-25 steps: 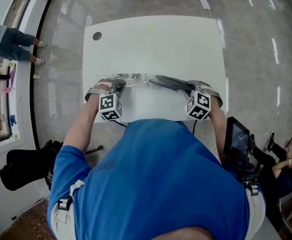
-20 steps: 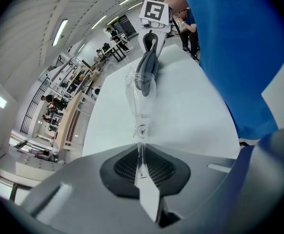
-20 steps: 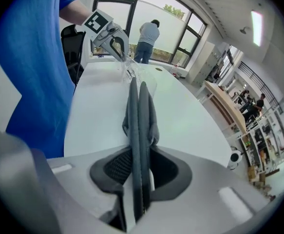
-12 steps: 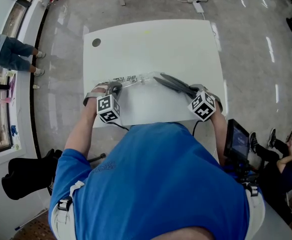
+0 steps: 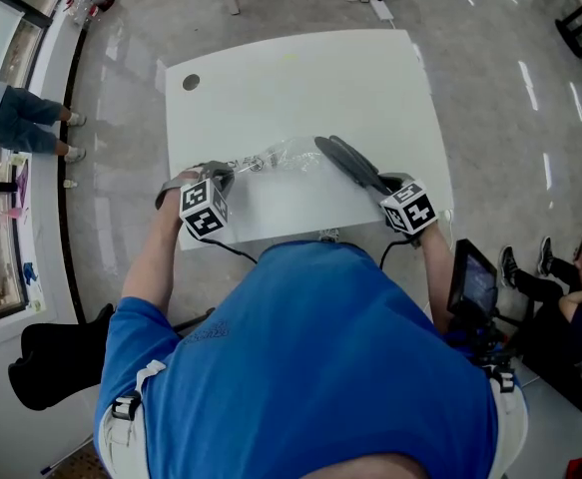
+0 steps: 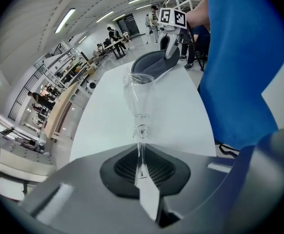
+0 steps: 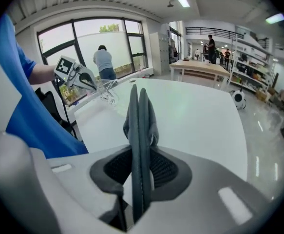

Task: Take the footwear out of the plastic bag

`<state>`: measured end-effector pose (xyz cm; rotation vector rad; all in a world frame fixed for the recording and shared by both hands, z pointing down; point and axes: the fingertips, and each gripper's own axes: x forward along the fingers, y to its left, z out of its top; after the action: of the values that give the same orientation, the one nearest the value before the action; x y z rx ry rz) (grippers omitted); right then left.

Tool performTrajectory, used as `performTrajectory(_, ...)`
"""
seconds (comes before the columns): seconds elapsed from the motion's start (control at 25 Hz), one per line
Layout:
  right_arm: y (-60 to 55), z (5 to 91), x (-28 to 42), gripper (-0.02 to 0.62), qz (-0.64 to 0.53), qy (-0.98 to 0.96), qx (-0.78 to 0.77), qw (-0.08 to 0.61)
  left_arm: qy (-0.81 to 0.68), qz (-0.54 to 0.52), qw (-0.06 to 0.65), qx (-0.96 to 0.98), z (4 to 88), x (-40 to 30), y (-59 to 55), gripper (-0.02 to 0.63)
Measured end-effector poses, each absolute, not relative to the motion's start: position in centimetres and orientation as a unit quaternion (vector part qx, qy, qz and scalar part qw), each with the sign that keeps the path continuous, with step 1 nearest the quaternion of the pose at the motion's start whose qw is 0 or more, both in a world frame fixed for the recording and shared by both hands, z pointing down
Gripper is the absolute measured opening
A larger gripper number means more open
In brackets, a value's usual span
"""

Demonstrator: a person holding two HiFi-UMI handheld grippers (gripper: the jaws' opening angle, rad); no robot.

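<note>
A pair of flat dark grey slippers (image 5: 350, 162) is pressed together sole to sole above the white table (image 5: 300, 78). My right gripper (image 5: 388, 181) is shut on their heel end (image 7: 139, 126). A clear plastic bag (image 5: 279, 156) stretches left from the slippers' toe end, empty and crumpled. My left gripper (image 5: 226, 173) is shut on the bag's closed end (image 6: 141, 155). In the left gripper view the bag's open mouth (image 6: 138, 80) sits right at the slippers (image 6: 154, 65); I cannot tell whether the toe tips are still inside. The right gripper view shows the bag (image 7: 107, 90) hanging from the left gripper (image 7: 85, 79).
A round hole (image 5: 191, 82) marks the table's far left corner. A person (image 5: 16, 118) stands by the window at the left. A screen on a stand (image 5: 473, 285) and a seated person (image 5: 560, 312) are close on the right.
The right gripper has drawn the slippers to the right out of the bag. The bag has collapsed and shortened toward the left gripper, which shifted slightly left.
</note>
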<state>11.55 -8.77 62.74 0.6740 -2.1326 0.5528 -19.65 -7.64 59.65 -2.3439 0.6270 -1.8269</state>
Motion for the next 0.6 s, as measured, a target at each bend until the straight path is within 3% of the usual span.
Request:
performTrajectory(0.36,-9.2,63.4,11.8,0.091,0.326,-0.832,0.285,0.346,0.133,-0.589,-0.049,-0.796,60.6,-18.3,-6.0,0.012)
performTrajectory(0.6,-9.5,64.1,12.1,0.091,0.380,-0.823,0.291,0.306,0.120,-0.602,-0.057,-0.787,62.1,-17.9,-6.4,0.014)
